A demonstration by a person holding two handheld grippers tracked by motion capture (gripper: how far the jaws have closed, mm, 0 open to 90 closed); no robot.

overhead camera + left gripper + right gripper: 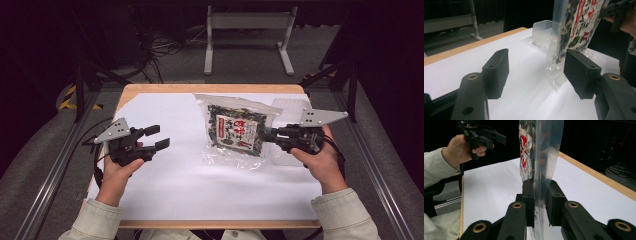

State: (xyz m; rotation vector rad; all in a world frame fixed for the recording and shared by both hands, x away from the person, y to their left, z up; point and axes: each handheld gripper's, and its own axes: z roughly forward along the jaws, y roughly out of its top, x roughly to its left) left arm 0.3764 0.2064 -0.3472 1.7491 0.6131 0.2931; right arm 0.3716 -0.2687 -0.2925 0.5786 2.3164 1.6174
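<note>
A clear plastic bag of dark seaweed snack with a red and white label (236,131) hangs lifted over the white table (165,185). My right gripper (270,136) is shut on the bag's right edge, and in the right gripper view the clear film (541,195) is pinched between its pads. My left gripper (157,138) stands open to the left of the bag, with nothing between its fingers. In the left gripper view the bag (574,30) hangs beyond the two pads, and its lower corner touches the white table (524,82).
A clear plastic tray (292,107) lies at the far right of the table, behind the bag, and shows as the clear plastic tray (542,33) in the left gripper view. The wooden table edge (210,88) runs along the far side. A metal stand (247,35) is on the floor beyond.
</note>
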